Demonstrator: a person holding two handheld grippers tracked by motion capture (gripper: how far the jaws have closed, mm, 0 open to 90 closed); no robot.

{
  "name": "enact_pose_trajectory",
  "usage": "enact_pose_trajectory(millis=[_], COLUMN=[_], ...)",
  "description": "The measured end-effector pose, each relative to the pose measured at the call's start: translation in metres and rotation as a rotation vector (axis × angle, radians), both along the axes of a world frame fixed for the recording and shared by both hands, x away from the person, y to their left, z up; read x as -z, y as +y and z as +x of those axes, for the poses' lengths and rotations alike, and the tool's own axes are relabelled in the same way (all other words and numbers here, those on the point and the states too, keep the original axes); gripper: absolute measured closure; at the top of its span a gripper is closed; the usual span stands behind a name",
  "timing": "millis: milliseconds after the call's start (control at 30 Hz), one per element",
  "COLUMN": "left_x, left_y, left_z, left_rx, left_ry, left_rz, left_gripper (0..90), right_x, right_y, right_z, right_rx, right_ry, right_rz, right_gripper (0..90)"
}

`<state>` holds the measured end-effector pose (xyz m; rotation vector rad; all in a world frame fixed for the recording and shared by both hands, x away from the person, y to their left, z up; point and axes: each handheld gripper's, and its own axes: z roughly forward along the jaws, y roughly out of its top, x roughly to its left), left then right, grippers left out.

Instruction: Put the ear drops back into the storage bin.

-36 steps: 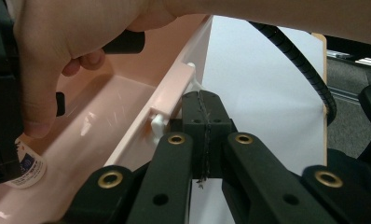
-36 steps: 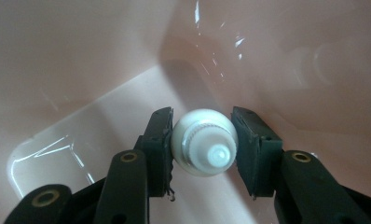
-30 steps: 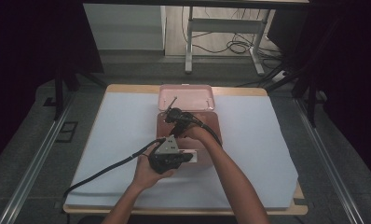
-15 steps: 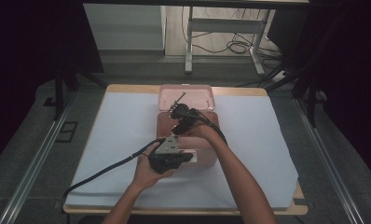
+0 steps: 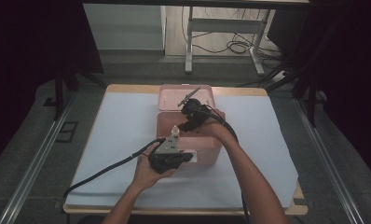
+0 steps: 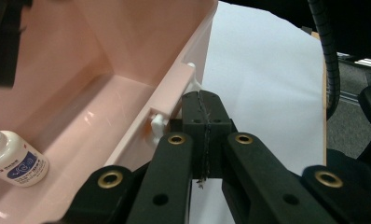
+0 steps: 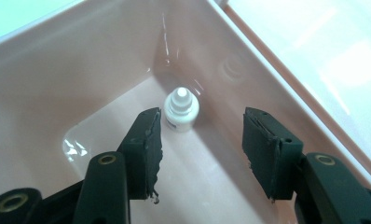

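Each gripper has a black body and two black jaws, fastened with brass-coloured ringed screws at the linkage arms. The left gripper [image 5: 167, 156] carries a grey three-cornered plate on top, and a black ribbed cable trails from it toward 8 o'clock in the high view. The right gripper [image 7: 200, 149] has worn, ragged-edged black pads [image 7: 148, 144]; both forearms are bare, without sleeves.

We hold our left gripper [image 5: 186, 157] low and level in the left hand [image 5: 148, 170], its jaws pressed fully together. Our right forearm reaches forward, the right gripper [image 5: 178, 128] angled steeply downward, its jaws having just been opening and standing wide apart with nothing gripped between them.
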<state>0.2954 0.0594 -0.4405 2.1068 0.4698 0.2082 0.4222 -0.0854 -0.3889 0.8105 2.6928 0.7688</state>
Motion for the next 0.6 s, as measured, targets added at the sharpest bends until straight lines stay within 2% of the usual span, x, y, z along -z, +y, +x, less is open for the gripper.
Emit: enact_pose_trajectory(millis=[600], left_x=[0.000], left_y=[0.000], left_z=[0.000], left_rx=[0.000], left_ry=[0.003], left_rz=[-0.005], left_gripper=[90.0], right_x=[-0.019], right_y=[-0.050], right_z=[-0.006], right_rx=[0.090], right_ry=[-0.045], right_rz=[0.067], right_gripper=[46.4])
